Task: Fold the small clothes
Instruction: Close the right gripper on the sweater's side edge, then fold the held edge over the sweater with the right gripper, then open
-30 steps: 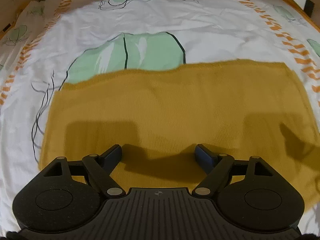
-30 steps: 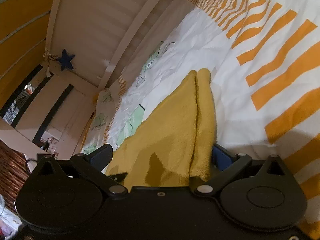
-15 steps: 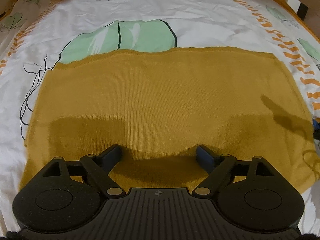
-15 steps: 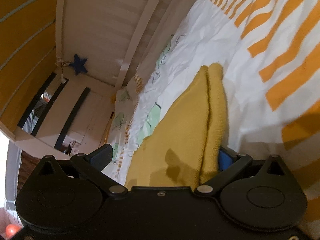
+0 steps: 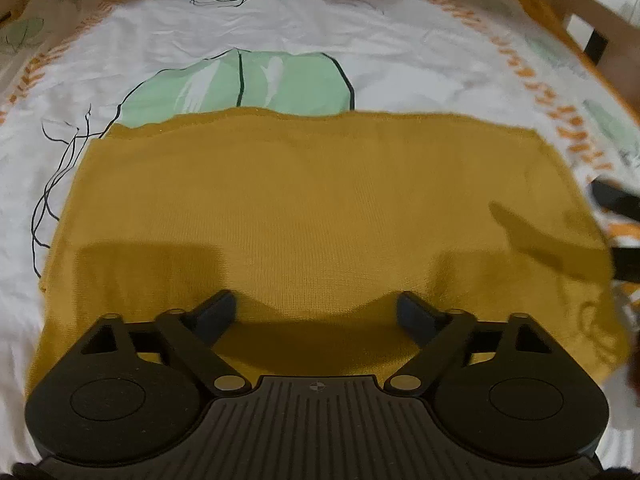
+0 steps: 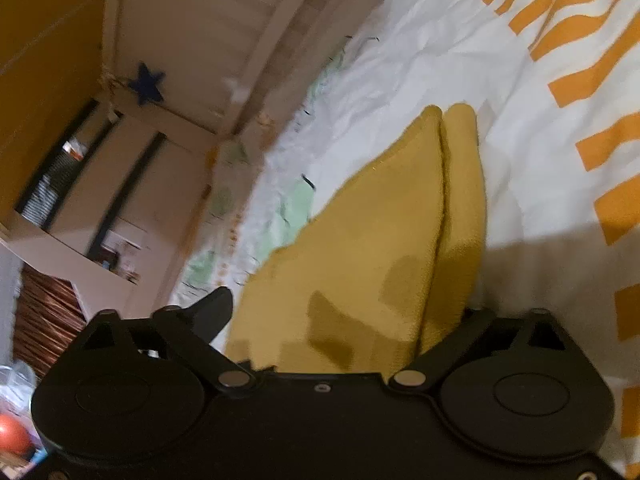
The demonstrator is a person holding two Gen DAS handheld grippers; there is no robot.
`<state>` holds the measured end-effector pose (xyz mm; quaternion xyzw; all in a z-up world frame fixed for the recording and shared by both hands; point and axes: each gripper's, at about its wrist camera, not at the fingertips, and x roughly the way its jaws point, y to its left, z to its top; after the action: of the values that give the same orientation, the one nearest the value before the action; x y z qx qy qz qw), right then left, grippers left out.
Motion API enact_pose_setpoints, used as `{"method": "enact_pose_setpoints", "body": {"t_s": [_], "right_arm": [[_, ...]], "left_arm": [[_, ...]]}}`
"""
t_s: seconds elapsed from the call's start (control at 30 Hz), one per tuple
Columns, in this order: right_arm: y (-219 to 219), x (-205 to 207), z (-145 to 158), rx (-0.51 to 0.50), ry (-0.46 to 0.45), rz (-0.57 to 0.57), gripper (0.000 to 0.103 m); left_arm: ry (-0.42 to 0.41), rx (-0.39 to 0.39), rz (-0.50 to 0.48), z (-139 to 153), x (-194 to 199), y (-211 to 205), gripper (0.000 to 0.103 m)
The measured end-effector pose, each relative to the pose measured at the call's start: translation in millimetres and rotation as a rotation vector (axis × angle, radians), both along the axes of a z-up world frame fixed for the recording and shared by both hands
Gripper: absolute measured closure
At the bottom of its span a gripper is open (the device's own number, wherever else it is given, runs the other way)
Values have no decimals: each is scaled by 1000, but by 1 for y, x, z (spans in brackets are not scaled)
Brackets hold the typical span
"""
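Observation:
A mustard-yellow knit garment (image 5: 320,216) lies folded flat on the bed. My left gripper (image 5: 316,312) hangs over its near edge; its jaws are wide apart and closing, with cloth under and between them, and the pads do not press it. In the right wrist view the garment's side edge (image 6: 400,240) shows two layers. My right gripper (image 6: 340,312) straddles that edge and its jaws are closing. One of its fingers (image 6: 212,312) is clear of the cloth and the other is hidden behind the fold. Dark fingers (image 5: 616,202) of the right gripper show at the garment's right side.
The bedsheet (image 5: 280,40) is white with green leaf prints and orange stripes (image 6: 580,60). A wooden bed rail (image 5: 576,4) runs along the far right. Beyond the bed are a slatted headboard (image 6: 224,20), a blue star (image 6: 148,84), shelves (image 6: 80,184) and an orange ball (image 6: 12,436).
The right gripper has slid in along the garment's edge, its jaws have narrowed and the cloth now covers one finger. It has come into the left view's right edge. The left gripper tilted slightly.

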<state>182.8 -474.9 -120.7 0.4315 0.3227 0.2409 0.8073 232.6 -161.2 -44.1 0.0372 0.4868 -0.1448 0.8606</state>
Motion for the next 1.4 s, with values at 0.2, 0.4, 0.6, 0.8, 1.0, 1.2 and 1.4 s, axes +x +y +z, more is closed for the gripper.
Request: {"method": "enact_pose_setpoints", "body": {"t_s": [0.2, 0.4, 0.6, 0.8, 1.0, 1.2, 1.4], "right_arm": [[1, 5, -3, -26, 81, -29, 47], [6, 1, 2, -129, 125, -76, 78], [28, 1, 41, -293, 124, -108, 80], [68, 11, 92, -393, 87, -88, 81], [129, 30, 125, -427, 43, -36, 81], [196, 49, 123, -447, 20, 15, 81], [255, 59, 110, -514, 22, 98, 81]], "left_arm": [[-80, -15, 52, 32, -6, 46, 28], [-50, -51, 145, 44, -3, 117, 28], [-70, -27, 220, 40, 2, 174, 28], [-68, -98, 260, 35, 13, 207, 28], [-74, -141, 241, 34, 11, 223, 28], [-86, -167, 202, 34, 7, 230, 28], [-69, -178, 193, 30, 7, 235, 28]]}}
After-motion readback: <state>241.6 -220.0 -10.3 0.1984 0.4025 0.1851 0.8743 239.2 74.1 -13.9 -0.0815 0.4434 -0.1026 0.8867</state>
